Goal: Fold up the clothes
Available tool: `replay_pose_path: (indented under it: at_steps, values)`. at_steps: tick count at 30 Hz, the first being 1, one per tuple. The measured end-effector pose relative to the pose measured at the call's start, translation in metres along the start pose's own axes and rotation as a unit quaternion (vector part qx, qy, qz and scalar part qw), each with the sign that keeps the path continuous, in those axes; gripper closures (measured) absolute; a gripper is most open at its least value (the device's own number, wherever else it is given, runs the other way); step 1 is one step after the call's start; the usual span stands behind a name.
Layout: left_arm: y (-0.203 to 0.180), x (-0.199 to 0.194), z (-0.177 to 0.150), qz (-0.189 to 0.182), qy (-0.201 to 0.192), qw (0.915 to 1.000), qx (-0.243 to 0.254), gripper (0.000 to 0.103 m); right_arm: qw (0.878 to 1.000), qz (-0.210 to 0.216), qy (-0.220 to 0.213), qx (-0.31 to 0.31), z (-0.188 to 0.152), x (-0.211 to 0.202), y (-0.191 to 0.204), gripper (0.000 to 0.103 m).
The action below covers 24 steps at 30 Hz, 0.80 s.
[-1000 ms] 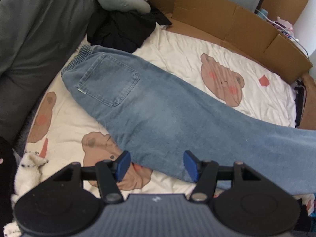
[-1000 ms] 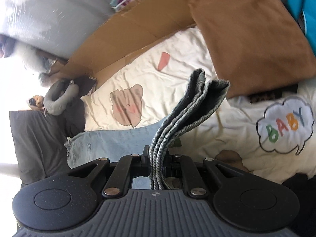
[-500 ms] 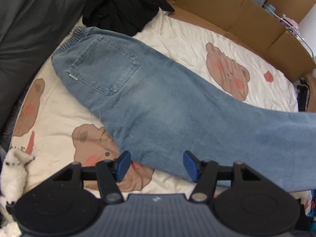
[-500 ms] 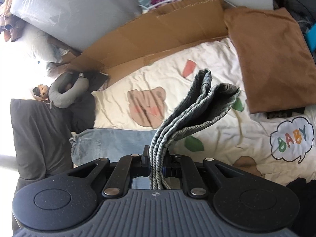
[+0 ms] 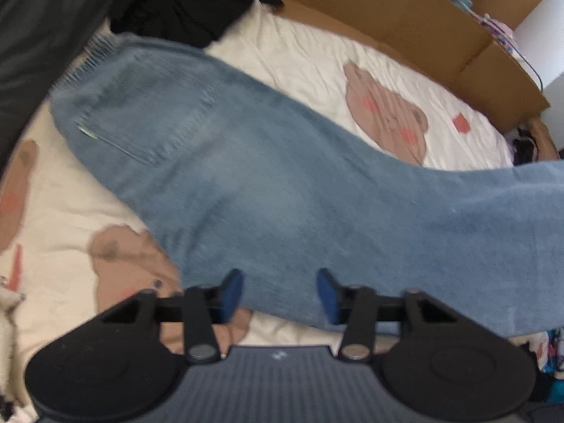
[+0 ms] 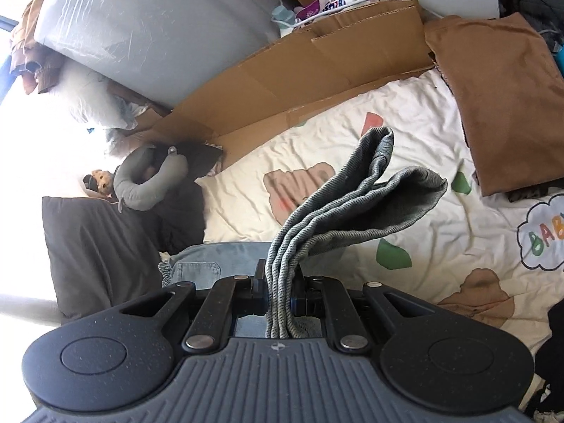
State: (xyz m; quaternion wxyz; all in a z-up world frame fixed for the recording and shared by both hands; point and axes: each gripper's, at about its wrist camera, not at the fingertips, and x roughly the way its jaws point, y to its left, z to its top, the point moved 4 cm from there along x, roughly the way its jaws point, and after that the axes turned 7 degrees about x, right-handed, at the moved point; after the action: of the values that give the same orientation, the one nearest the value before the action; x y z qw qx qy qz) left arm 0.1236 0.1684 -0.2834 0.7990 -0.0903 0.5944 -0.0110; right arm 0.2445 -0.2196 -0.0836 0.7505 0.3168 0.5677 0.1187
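Blue jeans (image 5: 268,183) lie across the bear-print sheet (image 5: 310,60). The left gripper (image 5: 278,294) hovers over their near edge, jaws apart and empty. The right gripper (image 6: 280,290) is clamped on the jeans' bunched leg end, lifted above the sheet.

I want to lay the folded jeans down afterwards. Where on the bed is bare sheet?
Bare sheet lies between the jeans and the cardboard, and between the held hems and the brown cloth. It is crowded at the waistband by the black clothes.
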Motion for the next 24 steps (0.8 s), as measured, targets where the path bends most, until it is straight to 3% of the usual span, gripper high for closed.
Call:
replay_pose_path:
  at_steps: [12,18,24]
  values:
    - [-0.023,0.085,-0.018,-0.021,0.045,0.9982,0.034,0.09,0.999,0.02,-0.015,-0.026,-0.011,0.0,0.019,0.094]
    - [-0.041,0.117,-0.014,-0.022,0.062,0.9961,0.059,0.09,0.999,0.033,-0.018,-0.034,-0.012,0.0,0.033,0.093]
    - [-0.059,0.141,0.011,-0.029,0.055,0.9948,0.08,0.09,0.999,0.029,-0.025,-0.031,-0.009,-0.001,0.03,0.093]
